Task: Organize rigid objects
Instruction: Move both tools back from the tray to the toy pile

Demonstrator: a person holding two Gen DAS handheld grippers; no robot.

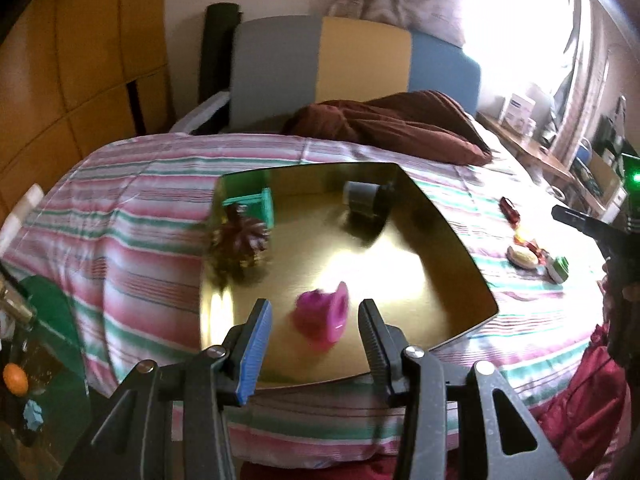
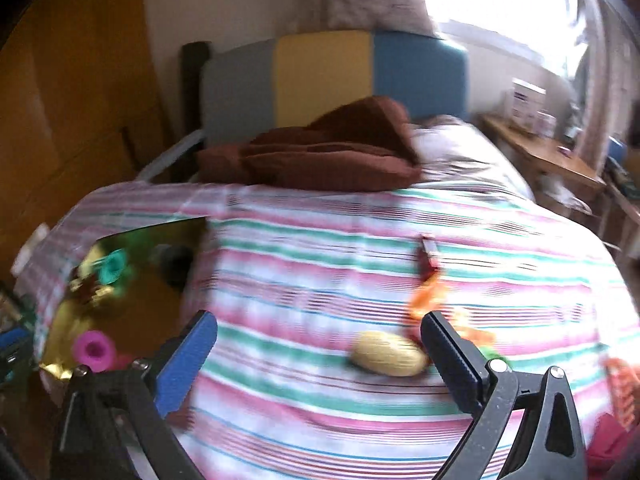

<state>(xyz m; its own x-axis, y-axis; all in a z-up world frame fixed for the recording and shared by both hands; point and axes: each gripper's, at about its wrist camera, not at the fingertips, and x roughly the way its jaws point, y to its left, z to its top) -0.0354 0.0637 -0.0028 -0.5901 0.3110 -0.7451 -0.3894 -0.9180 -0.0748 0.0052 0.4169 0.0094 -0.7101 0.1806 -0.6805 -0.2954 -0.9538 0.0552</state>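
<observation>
Pink spool (image 1: 322, 316) lies on its side on gold tray (image 1: 432, 264), long axis running left-right, open end facing right, just ahead between left gripper (image 1: 314, 344) fingers; jaws half open, released, touching nothing. Right gripper (image 2: 320, 360) spread wide, empty; yellow corn toy (image 2: 386, 354) lies crosswise on striped bedspread (image 2: 320, 240), just ahead, near right finger.

Right gripper (image 2: 320, 354) held wide apart over a striped bedspread (image 2: 320, 264)

Nothing sits between its jaws. A blurred yellow oval object (image 2: 386, 354) lies just inside the black finger (image 2: 452, 360), with orange pieces (image 2: 426, 300) beyond. At left, a gold tray (image 2: 132, 320) holds a pink spool (image 2: 94, 350) and a teal item (image 2: 114, 266).
</observation>
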